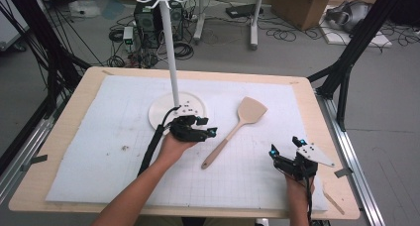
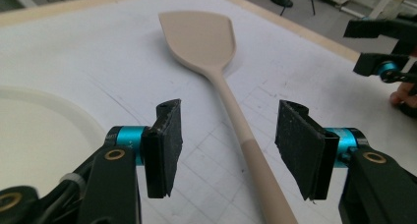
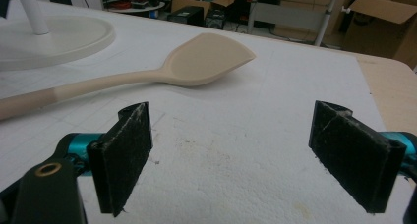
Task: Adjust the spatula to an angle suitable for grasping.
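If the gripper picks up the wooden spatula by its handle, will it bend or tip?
The spatula looks like solid wood, so probably stiff. Its broad blade may pull that end down if gripped far back. The smooth round handle could perhaps turn between the pads.

Open mat [image 1: 277,112] surrounds your spatula [image 1: 236,128] on the right; the white stand's base [image 1: 161,112] crowds its left side.

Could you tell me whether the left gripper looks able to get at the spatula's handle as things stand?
Probably yes. The left gripper has its jaws apart with the spatula handle lying between them on the white mat, pads not yet touching it, and nothing in the way.
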Available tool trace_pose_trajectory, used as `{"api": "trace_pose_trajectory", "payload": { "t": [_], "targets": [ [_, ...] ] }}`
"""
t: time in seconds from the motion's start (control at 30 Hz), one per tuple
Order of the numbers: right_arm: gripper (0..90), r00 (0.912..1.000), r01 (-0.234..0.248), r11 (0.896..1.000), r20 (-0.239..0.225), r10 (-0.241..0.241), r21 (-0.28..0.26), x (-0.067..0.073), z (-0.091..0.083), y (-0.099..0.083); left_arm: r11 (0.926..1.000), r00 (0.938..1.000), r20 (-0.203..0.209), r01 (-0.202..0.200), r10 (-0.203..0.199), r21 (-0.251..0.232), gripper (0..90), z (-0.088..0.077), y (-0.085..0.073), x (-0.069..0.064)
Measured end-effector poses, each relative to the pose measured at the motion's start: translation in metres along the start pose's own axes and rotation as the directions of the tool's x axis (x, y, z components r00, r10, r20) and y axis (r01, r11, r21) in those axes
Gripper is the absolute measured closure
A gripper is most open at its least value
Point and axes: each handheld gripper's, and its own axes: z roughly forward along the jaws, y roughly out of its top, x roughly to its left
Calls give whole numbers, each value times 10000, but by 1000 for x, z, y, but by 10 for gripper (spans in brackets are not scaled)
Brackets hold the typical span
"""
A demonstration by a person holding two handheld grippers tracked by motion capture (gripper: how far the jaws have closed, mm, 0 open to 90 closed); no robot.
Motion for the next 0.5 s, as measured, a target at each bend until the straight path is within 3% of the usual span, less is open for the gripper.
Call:
{"api": "trace_pose_trajectory", "payload": {
  "t": [0.03, 0.07, 0.1, 0.2, 0.37, 0.47, 0.5],
  "targets": [
    [156, 10000, 2, 10000, 6, -2, 13, 0, 0, 0, 9999, 10000, 28, -7, 7, 167, 434, 11, 0, -6],
    [156, 10000, 5, 10000, 34, -5, 57, 0, -1, 0, 9999, 10000, 28, -7, 7, 167, 436, 11, 0, -6],
    [156, 10000, 7, 10000, 40, -8, 60, 0, -1, 0, 9986, 9996, 5, -268, 268, 446, 436, 21, 2, -10],
    [156, 10000, 8, 10000, 41, -8, 61, 0, 0, 0, 9974, 9994, -31, -338, 341, 629, 436, 32, 4, -15],
    [156, 9999, 111, 9999, 24, -111, 58, 0, 0, 0, 9889, 9990, -37, -432, 442, 1419, 463, 57, 6, -20],
    [156, 9999, 117, 9999, 25, -117, 51, 0, 0, 0, 9868, 9993, -86, -343, 361, 1580, 480, 63, 6, -20],
    [156, 9999, 119, 9999, 22, -119, 60, 0, 0, 0, 9813, 9990, -159, -391, 429, 1884, 487, 69, 5, -20]
  ]
}}
